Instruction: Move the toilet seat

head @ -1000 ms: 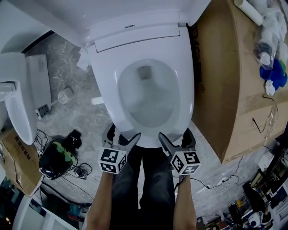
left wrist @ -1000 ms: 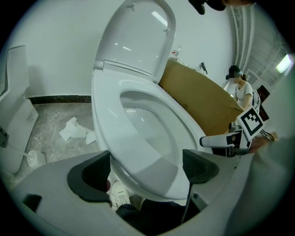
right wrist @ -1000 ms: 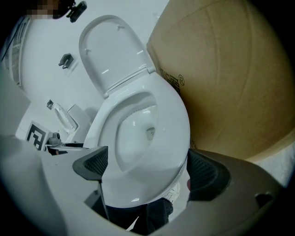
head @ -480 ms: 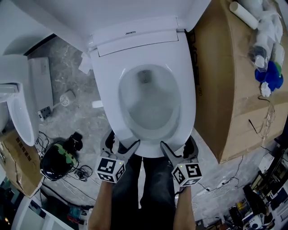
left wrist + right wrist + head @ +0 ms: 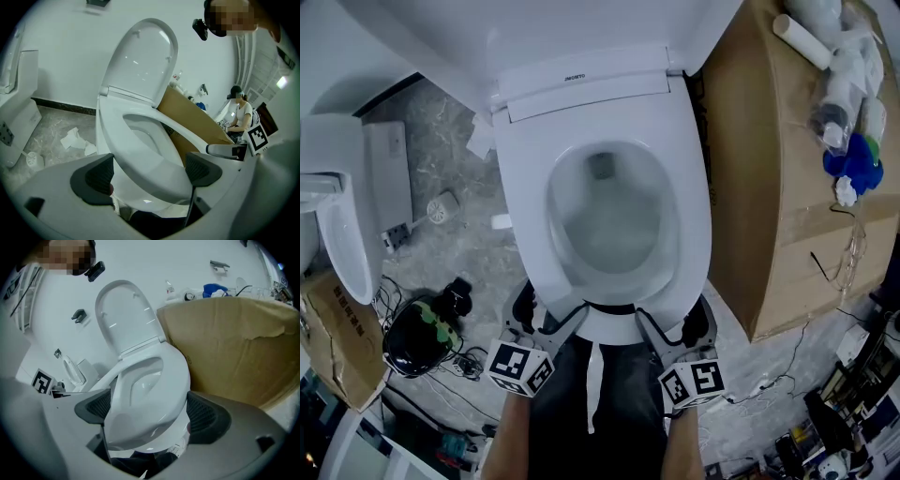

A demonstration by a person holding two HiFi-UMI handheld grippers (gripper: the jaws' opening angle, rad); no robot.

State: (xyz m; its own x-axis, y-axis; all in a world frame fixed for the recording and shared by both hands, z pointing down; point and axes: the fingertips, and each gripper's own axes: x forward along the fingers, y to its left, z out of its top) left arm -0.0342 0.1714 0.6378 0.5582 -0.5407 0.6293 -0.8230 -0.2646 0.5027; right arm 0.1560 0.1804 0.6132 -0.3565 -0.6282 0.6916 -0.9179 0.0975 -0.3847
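Note:
The white toilet seat (image 5: 517, 197) lies down over the bowl, with the lid (image 5: 534, 28) standing up against the wall. My left gripper (image 5: 548, 314) is at the front left of the seat rim and my right gripper (image 5: 673, 321) at the front right. Both are open. In the left gripper view the seat's front rim (image 5: 140, 159) lies between the wide-apart jaws of the left gripper (image 5: 147, 171), and neither pad clearly touches it. The right gripper (image 5: 150, 411) straddles the same rim (image 5: 140, 423), its pads close to the sides.
A large cardboard box (image 5: 769, 187) stands tight against the toilet's right side, with bottles and a blue item (image 5: 853, 155) on top. A second toilet (image 5: 347, 216) is at the left. A black object (image 5: 417, 333), cables and paper scraps (image 5: 478, 136) lie on the floor. The person's legs (image 5: 591, 403) are below the bowl.
Both grippers have dropped lower in the head view, their marker cubes nearer the person's legs. The jaws stay at the seat's front rim. The seat's front edge also sits lower in the picture.

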